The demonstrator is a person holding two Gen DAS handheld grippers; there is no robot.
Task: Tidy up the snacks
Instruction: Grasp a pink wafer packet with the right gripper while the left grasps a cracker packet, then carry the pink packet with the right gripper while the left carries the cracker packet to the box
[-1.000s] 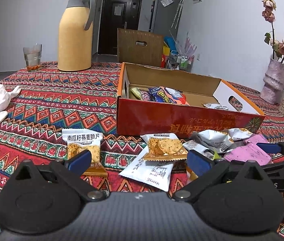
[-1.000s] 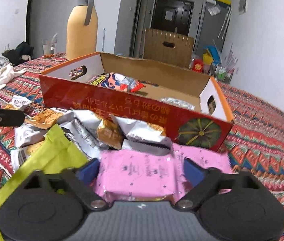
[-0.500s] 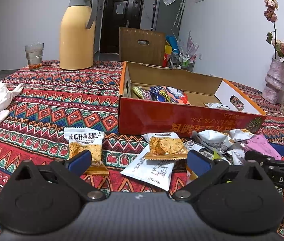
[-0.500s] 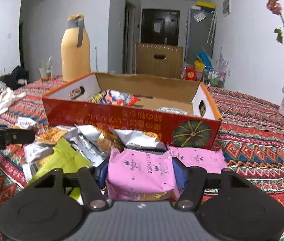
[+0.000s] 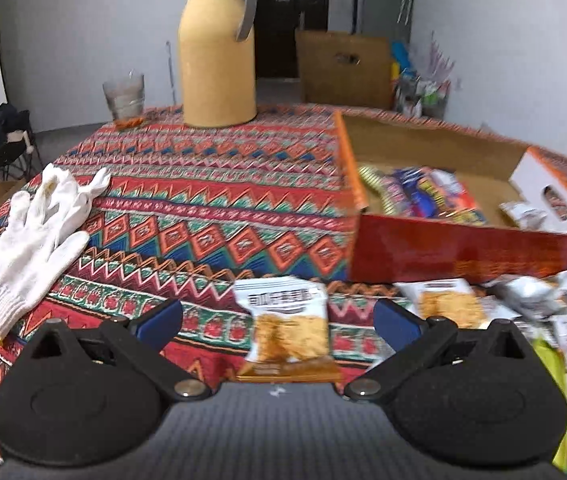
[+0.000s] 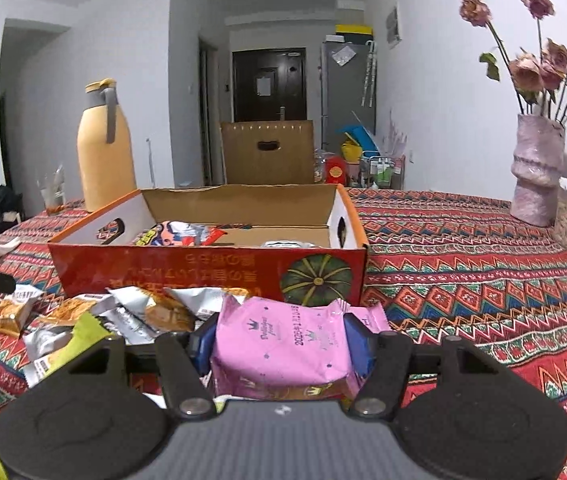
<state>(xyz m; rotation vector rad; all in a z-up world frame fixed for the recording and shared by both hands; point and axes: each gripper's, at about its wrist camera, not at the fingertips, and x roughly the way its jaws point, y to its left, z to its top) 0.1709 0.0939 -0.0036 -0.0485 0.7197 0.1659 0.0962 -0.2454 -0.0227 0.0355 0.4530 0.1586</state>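
Right gripper (image 6: 281,340): jaws have just closed in; both pads press the sides of the pink pack (image 6: 279,344), held clear of the cloth.
Left gripper (image 5: 278,318): jaws wide, nothing gripped.
Cracker pack (image 5: 285,330): flat on the cloth, between the left gripper's pads, touching neither.
Box (image 6: 203,276): just beyond the pink pack, open, a few snacks inside.

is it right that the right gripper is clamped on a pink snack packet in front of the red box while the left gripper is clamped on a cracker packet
Not quite. The right gripper is clamped on the pink snack packet in front of the red box, but the left wrist view shows the left gripper open: the cracker packet lies between its fingers, untouched.
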